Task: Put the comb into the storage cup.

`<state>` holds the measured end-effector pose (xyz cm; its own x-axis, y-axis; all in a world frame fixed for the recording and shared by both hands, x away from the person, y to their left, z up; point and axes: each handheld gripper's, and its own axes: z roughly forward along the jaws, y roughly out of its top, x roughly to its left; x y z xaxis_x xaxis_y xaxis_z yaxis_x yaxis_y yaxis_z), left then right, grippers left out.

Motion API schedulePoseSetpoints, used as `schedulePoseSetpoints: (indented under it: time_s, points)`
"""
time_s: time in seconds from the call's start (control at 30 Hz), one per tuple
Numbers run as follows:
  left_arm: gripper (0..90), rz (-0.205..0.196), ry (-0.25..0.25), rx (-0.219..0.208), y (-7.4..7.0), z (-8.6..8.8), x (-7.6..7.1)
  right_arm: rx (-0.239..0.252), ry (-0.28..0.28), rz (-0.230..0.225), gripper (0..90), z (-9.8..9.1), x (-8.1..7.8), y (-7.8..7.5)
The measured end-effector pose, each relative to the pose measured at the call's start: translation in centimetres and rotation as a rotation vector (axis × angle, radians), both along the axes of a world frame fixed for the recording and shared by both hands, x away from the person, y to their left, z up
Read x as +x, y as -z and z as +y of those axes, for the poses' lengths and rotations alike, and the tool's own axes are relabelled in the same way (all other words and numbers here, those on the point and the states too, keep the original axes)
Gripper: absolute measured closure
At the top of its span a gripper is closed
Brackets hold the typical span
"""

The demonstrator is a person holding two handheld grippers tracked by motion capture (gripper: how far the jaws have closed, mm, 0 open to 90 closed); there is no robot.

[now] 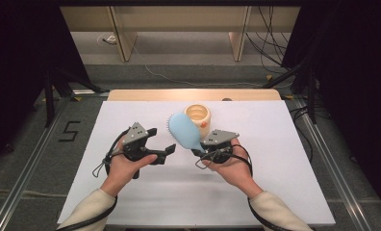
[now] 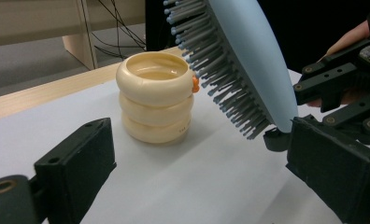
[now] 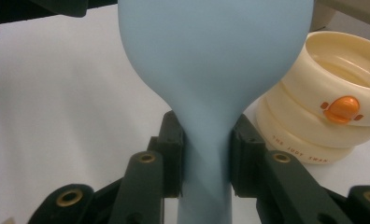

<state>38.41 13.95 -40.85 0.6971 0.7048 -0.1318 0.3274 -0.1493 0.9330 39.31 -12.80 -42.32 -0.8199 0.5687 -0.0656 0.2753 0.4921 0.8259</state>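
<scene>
A light blue hairbrush (image 1: 184,131) is held up over the white table, its bristles facing left toward my left gripper. My right gripper (image 1: 198,150) is shut on its handle; in the right gripper view both pads (image 3: 174,154) press the narrow neck of the brush (image 3: 211,51). My left gripper (image 1: 162,139) stands open just left of the brush with nothing between its jaws. In the left gripper view the bristles (image 2: 220,79) hang above and to the right of the open gripper (image 2: 202,140). A cream ribbed cup (image 1: 197,115) with an orange duck mark stands upright behind the brush head.
A white sheet (image 1: 275,183) covers the table, with a wooden strip (image 1: 193,95) along its far edge. Metal rails run along both sides. Beyond are desk legs, cables on the floor and a "5" marked at the left (image 1: 69,131).
</scene>
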Motion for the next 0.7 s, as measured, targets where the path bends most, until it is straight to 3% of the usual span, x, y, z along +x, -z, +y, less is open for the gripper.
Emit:
schedulePoseSetpoints:
  time_s: [0.7]
  points:
    - [7.9, -0.004, 0.01, -0.041, -1.1, -1.0, 1.1, 0.048, 0.012, 0.005, 70.4, 0.4, 0.4, 0.0]
